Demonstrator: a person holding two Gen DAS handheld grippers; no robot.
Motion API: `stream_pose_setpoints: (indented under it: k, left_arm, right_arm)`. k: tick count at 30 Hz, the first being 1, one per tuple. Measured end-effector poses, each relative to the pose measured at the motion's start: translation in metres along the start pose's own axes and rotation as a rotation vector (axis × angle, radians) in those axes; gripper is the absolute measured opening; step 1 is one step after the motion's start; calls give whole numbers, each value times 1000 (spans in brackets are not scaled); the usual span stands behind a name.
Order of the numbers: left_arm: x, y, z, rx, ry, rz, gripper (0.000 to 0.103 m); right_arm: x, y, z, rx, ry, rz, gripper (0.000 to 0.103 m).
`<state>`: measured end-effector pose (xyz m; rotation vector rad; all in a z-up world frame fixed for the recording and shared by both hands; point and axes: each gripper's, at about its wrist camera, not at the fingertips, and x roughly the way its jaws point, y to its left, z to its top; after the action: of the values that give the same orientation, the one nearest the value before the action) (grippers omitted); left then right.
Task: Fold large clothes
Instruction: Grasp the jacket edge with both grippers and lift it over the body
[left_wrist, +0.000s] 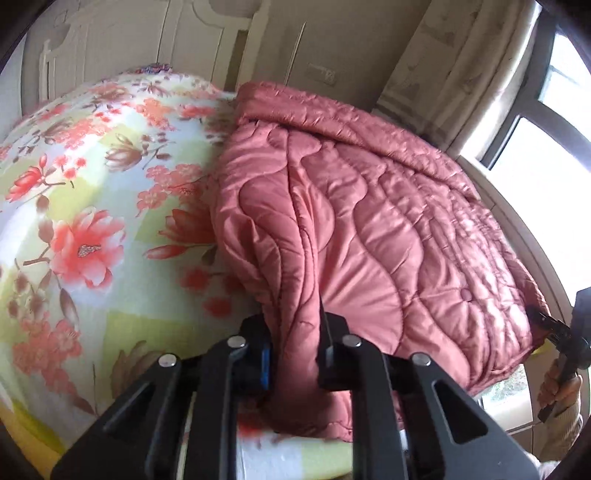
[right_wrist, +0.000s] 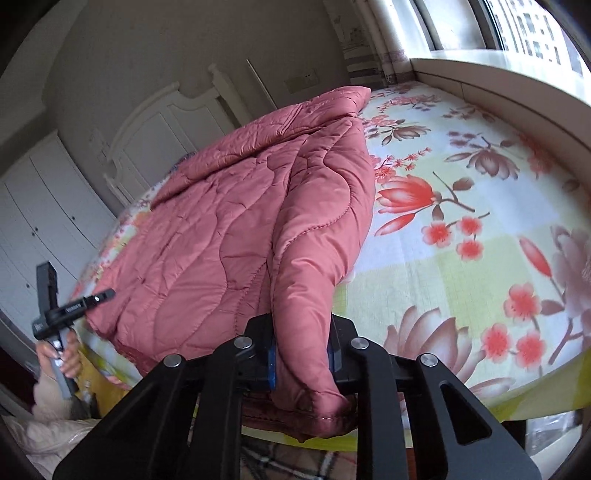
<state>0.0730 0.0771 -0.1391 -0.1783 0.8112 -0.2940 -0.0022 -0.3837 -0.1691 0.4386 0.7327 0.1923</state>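
Pink quilt (left_wrist: 369, 229): satin, wavy-stitched, puffy, rumpled on floral bed (left_wrist: 85, 206).
Left hand-held gripper (left_wrist: 295, 354): clamped on quilt's near corner.
Right hand-held gripper (right_wrist: 303, 354): angled down, pinching the opposite near corner.

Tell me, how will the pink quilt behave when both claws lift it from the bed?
The pink quilt will probably sag, since it bunches softly inside the left claw and right claw. Its shiny fabric may slip. Puffy stitching suggests it is light for its size.
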Motion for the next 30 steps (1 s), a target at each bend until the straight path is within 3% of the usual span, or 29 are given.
stream_pose_setpoints:
  k: [5, 8, 15, 19, 23, 27, 30]
  left_arm:
    - [-53, -5, -1, -29, -86, -135, 15]
    - [-109, -16, -3, -9, -188, -218, 15]
    - [-217, -13, -12, -29, -374, -412, 15]
    - [-245, -12, 6, -29, -443, -438, 17]
    - [-219, 4, 55, -140, -432, -418, 20]
    - [-147, 27, 114, -253, -347, -323, 26]
    - [-69, 52, 155, -343, -243, -196, 51]
  right_arm:
    - [-21, -2, 4, 38, -8, 81, 20]
    - [-50, 4, 6, 23, -31, 154, 19]
    - [-171, 34, -2, -74, -229, 281, 19]
    - [-225, 61, 8, -149, -371, 313, 18]
    - [-224, 81, 50, -168, -399, 300, 18]
    - [-160, 93, 125, -158, -341, 194, 18]
    - [-84, 81, 174, -78, -238, 92, 19]
